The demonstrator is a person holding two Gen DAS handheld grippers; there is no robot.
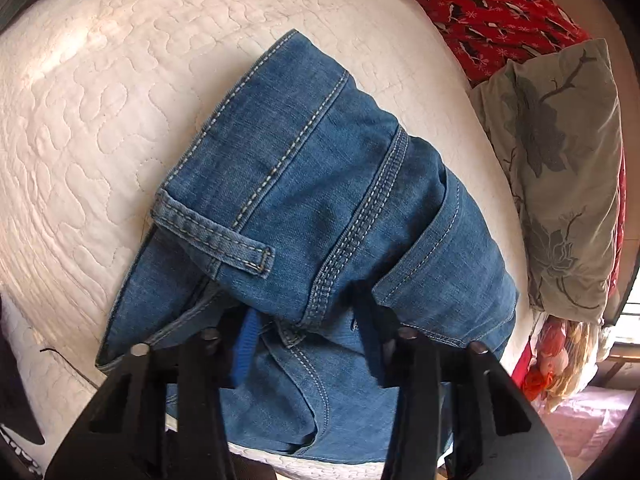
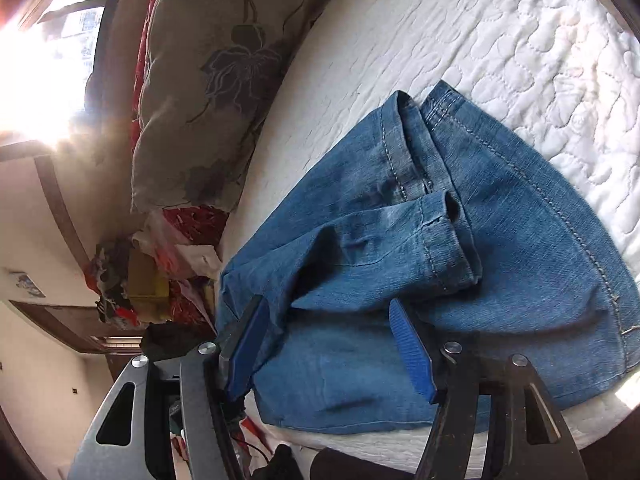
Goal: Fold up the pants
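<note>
The blue denim pants (image 1: 304, 184) lie folded into a thick bundle on the white quilted bedspread (image 1: 100, 100). My left gripper (image 1: 308, 336) points down at the near end of the bundle. A bunched fold of denim with a stitched seam fills the gap between its fingers, and the pads press on it. In the right wrist view the pants (image 2: 460, 248) show a hemmed leg end on top. My right gripper (image 2: 330, 344) stands open over the near edge, with denim lying between its blue pads (image 2: 412, 352); the ribbed pad face is bare.
A grey flowered pillow (image 1: 560, 168) and a red patterned cloth (image 1: 500, 12) lie along the bed's right side. The same pillow (image 2: 216, 72) is at the left in the right wrist view. Mixed clutter (image 2: 136, 280) sits beyond the bed edge, under a bright window (image 2: 36, 72).
</note>
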